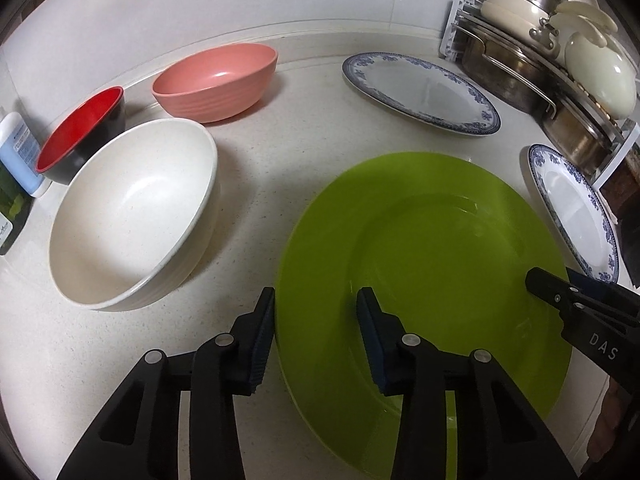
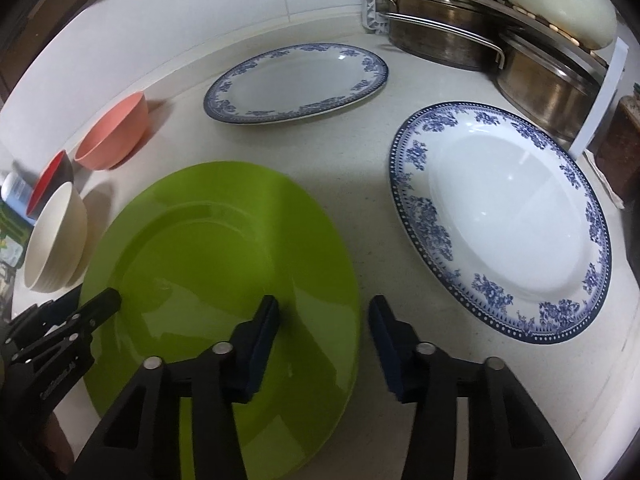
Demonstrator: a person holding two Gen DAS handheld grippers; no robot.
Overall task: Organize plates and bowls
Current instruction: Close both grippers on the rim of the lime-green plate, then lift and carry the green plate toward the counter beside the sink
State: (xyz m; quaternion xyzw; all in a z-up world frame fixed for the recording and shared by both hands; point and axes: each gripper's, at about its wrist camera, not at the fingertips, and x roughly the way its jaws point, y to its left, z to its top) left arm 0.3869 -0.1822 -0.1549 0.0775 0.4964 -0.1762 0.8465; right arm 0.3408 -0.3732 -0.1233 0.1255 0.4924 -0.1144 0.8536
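Observation:
A green plate (image 1: 440,248) lies on the white counter, also in the right wrist view (image 2: 224,248). My left gripper (image 1: 316,304) is open and straddles its left rim. My right gripper (image 2: 324,312) is open and straddles its right rim; its tip shows in the left view (image 1: 540,280). Two blue-patterned white plates lie on the counter: one at the back (image 2: 296,84), one at the right (image 2: 504,220). A white bowl (image 1: 132,216), a pink bowl (image 1: 216,80) and a red-and-black bowl (image 1: 80,132) stand at the left.
A rack (image 1: 560,64) with metal pans, pots and cream lids stands at the back right. A blue-and-white bottle (image 1: 20,152) stands at the far left by the wall. The counter edge (image 2: 616,304) runs along the right.

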